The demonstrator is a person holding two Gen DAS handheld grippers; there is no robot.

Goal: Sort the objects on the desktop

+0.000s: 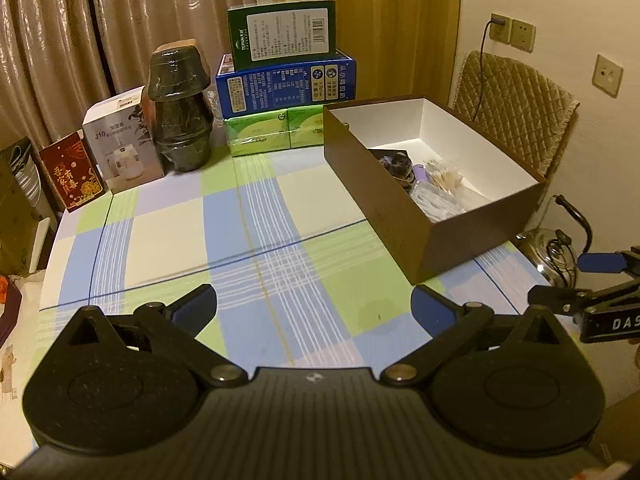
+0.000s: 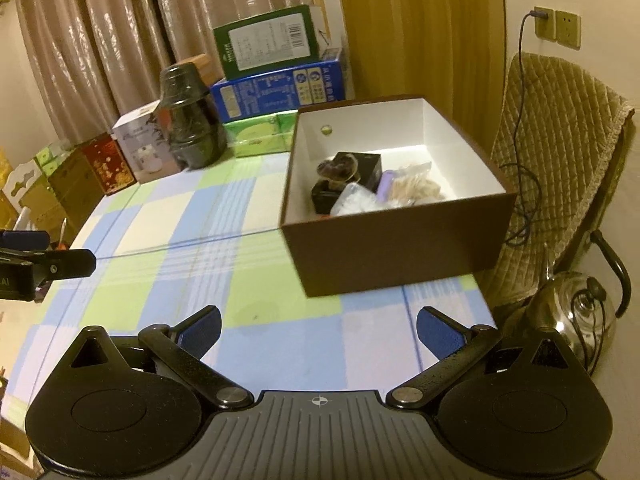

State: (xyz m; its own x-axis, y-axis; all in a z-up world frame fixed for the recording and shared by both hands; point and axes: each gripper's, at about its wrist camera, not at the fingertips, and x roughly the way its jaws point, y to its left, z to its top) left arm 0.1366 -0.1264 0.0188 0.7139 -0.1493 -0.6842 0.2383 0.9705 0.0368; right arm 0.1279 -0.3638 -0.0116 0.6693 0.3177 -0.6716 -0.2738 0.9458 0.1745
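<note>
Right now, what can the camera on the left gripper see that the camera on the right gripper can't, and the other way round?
Only the left view shows the second, lower wall socket and the right gripper at its right edge.

Only the right view shows the small yellow-green spot on the box's inner back wall, the left gripper at its left edge, and the chair cushion nearly whole.

Both show the brown box holding small items, the checked tablecloth, the black stacked pots, the stacked cartons, the curtains and the glass kettle. Both grippers stand open, holding nothing.

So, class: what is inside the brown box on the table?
Inside the brown box: a small black box, a purple item, clear bags and pale sticks. Anything beneath them is hidden.
</note>
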